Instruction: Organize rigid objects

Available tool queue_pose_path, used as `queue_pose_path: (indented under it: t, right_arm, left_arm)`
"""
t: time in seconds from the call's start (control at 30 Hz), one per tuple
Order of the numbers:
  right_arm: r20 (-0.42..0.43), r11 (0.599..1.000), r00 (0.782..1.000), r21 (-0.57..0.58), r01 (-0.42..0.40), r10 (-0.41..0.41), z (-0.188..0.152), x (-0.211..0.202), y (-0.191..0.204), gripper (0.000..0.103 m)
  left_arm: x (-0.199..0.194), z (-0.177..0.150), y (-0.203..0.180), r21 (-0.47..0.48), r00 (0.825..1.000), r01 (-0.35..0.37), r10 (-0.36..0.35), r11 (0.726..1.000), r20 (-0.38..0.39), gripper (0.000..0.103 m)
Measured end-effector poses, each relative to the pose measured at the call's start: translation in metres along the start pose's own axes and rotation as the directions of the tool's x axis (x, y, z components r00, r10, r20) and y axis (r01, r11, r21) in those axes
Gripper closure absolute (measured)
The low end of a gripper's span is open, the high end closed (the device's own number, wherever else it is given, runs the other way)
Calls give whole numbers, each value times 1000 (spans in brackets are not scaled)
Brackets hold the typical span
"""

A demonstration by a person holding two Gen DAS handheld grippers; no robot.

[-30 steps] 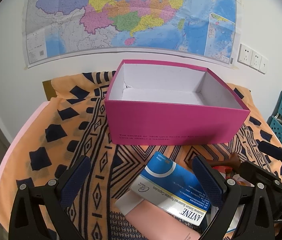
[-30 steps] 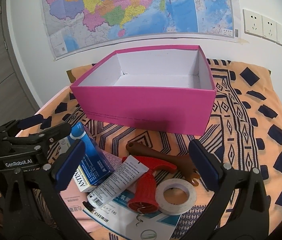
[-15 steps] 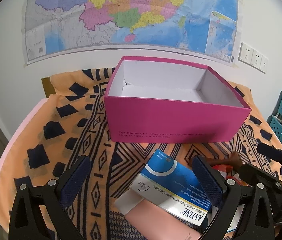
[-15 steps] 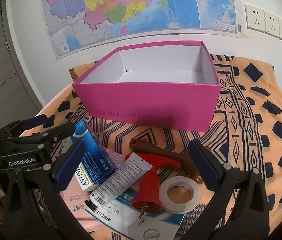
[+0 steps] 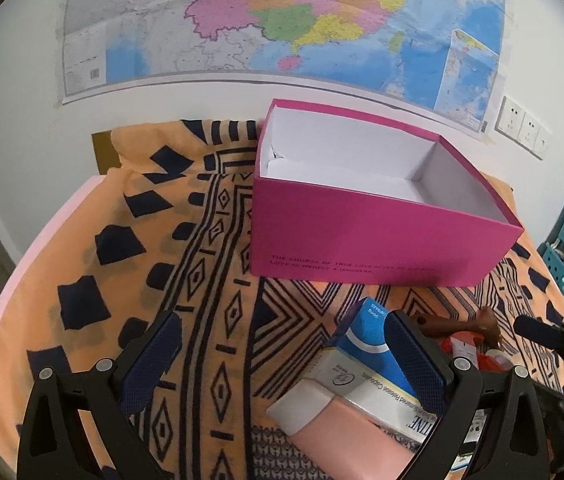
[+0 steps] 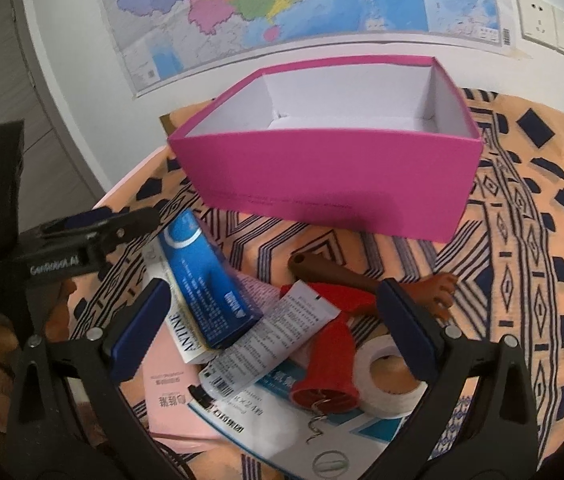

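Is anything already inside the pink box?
No: the pink box shows only its bare white interior, while the items lie on the cloth in front.

"GenRobot.AI" in white on black body of left claw [image 6: 94, 226]. Blue-and-white medicine carton [image 6: 206, 288]: "ANTINE" on white side; same carton [image 5: 377, 376] elsewhere shows "...Release Capsules". Pink box [image 5: 365, 236]: two lines of small dark print on front wall, too faint to read. Pink booklet [image 6: 170, 404]: Chinese characters, unreadable. White leaflet [image 6: 270, 340]: barcode, fine print unreadable.

Even indoor light — fisheye-warped edges
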State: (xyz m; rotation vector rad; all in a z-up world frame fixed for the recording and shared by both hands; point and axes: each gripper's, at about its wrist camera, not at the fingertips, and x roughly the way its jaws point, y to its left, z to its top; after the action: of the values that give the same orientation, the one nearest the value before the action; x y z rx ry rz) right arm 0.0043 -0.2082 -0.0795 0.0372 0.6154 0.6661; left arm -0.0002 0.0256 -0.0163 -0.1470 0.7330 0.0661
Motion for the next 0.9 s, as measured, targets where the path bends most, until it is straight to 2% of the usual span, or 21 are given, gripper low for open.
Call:
queue_pose_path:
  t: [0.07,0.17,0.23,0.27,0.33,0.5,0.63,0.9]
  right_arm:
    - [-13,1000,1000,-10,-11,11,-3,2,3,2]
    - [-33,999,999,-11,-31,30,-6,3,4,12]
    - [-51,998,997,-8,-57,57,-7,4,4,22]
    - [-63,998,996,-15,-69,68,-8,5,6,23]
    - [-71,996,994,-34,-85,82,-10,5,10,31]
    - [-103,987,985,-73,-146,138,-12,5,22,48]
    - [-137,981,978,-98,-170,155,-14,10,28,67]
    - [-158,985,976,-54,-163,153,-10,22,22,68]
  left_arm:
    - [0,-1,-2,17,1000,10,-10,1000,1,0]
    - [0,-2,-8,55,999,47,-47,997,4,1]
    - [0,-3,-12,72,998,59,-60,996,2,3]
    - [1,-3,-14,78,998,65,-65,995,-1,5]
    - [2,-4,-16,84,996,88,-87,993,-8,12]
    - [10,-7,-17,96,994,108,-104,990,-45,41]
    - [13,-7,-12,74,989,139,-136,987,-52,47]
    - [13,-7,-10,80,984,167,-161,983,-73,51]
